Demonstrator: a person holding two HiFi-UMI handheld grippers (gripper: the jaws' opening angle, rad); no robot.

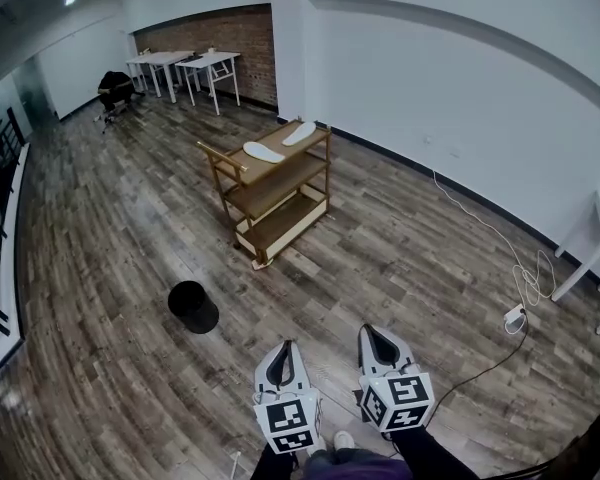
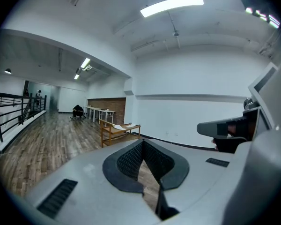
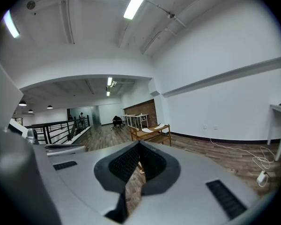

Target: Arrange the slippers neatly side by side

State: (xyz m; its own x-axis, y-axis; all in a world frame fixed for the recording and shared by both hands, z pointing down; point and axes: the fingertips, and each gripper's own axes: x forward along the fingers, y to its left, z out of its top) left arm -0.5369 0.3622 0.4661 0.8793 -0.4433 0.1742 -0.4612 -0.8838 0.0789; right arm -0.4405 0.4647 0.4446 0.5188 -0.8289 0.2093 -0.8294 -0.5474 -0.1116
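The left claw [image 1: 282,350] is closed: in its own view the two black pads meet at the tip, and nothing stands between them. The right claw [image 1: 378,334] is the same, closed and empty. Both are held near the body, side by side and almost level, pointing to the far side of the room. I think this is a carrying pose for walking, because there is nothing within reach to take.

Under the claws there is only the wooden floor [image 1: 130,268]. A little farther and to the left stands a black drum [image 1: 193,306], alone on the floor. To the right, a white cable [image 1: 480,230] runs along the floor from the wall [image 1: 430,78] to a plug block.

The slippers [image 1: 263,152] are well apart from the claws, on the top shelf of a wooden cart [image 1: 280,224] in the middle of the room. They are two white ones. The left one lies nearer and the right one farther, with a gap between them, and they are turned at different angles, so they do not make a neat pair. Both claw views look toward this cart.

As I judge it, the arranging is not yet begun. The person must first come to the cart and open a claw.
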